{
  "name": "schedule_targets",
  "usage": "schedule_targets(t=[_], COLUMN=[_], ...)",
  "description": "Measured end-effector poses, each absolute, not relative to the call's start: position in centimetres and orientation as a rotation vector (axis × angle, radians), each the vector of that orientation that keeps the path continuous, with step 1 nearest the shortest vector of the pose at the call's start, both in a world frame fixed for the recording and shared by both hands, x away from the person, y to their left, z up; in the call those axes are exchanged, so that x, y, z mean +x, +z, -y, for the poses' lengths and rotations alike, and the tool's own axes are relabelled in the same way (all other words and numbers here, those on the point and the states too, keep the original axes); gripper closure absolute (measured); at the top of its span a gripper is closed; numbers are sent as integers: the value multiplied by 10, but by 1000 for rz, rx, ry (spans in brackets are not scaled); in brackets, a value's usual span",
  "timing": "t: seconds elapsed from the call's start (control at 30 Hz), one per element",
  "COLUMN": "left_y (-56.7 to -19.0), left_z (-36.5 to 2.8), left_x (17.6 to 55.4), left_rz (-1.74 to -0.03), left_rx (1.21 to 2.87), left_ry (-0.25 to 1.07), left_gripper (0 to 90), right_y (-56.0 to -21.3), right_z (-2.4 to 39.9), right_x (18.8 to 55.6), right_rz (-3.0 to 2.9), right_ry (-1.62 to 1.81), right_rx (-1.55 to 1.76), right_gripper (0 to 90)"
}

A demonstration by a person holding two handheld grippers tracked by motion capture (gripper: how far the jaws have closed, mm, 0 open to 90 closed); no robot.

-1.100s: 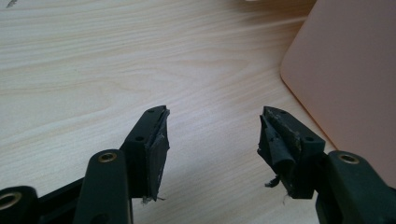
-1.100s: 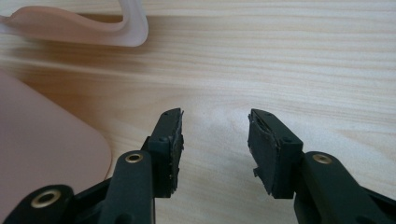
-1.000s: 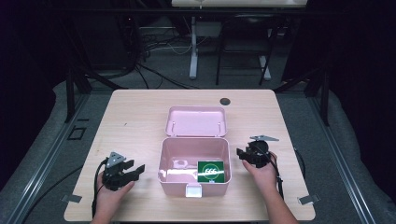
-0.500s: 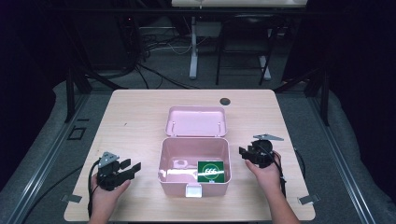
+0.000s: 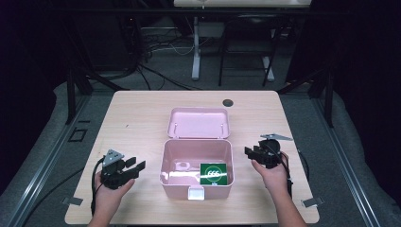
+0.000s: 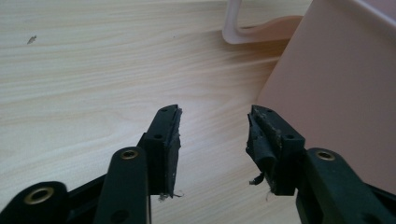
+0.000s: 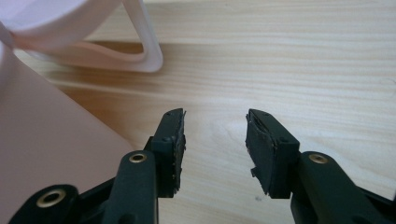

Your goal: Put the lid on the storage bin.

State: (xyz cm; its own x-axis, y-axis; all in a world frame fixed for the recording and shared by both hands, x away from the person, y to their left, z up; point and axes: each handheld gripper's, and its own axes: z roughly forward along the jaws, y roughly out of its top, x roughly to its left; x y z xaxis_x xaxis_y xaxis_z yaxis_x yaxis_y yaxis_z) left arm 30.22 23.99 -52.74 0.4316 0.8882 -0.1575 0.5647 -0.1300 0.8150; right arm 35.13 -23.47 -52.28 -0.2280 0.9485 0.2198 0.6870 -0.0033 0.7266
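An open pink box [image 5: 163, 161] stands in the middle of the table, its lid [image 5: 198, 123] folded back flat. Inside lies a green packet [image 5: 214, 173] with white print, beside a small pale item. My left gripper [image 5: 135, 164] is held just left of the box, pointing at its side wall [image 6: 336, 84]. Its jaws [image 6: 214, 126] have just been closing and stand open with nothing between them. My right gripper [image 5: 249, 153] hovers right of the box, open and empty [image 7: 215, 126], with the box wall [image 7: 46, 140] at its left.
A dark round grommet [image 5: 228, 102] sits near the table's [image 5: 142, 118] far edge. A white latch [image 5: 196, 193] hangs on the box's front. Table legs and cables fill the dark floor beyond.
The left gripper's jaws have come closer together and it has turned a little toward the box. The right gripper has lifted slightly.
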Motion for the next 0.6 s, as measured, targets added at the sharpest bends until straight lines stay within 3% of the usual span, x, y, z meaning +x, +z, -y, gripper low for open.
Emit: schedule_targets(t=[0.23,0.6], left_y=[-507,-464], left_z=[-240,-225], left_x=[306,322], left_rz=[-1250,-1206], left_rx=[1788,1828], left_ry=[482,424], left_gripper=[620,636], right_y=[-513,-479], right_z=[231,225], right_x=[360,376], right_rz=[-1914,-2028], right_ry=[1132,1099], right_rx=[1719,1749], right_gripper=[595,595])
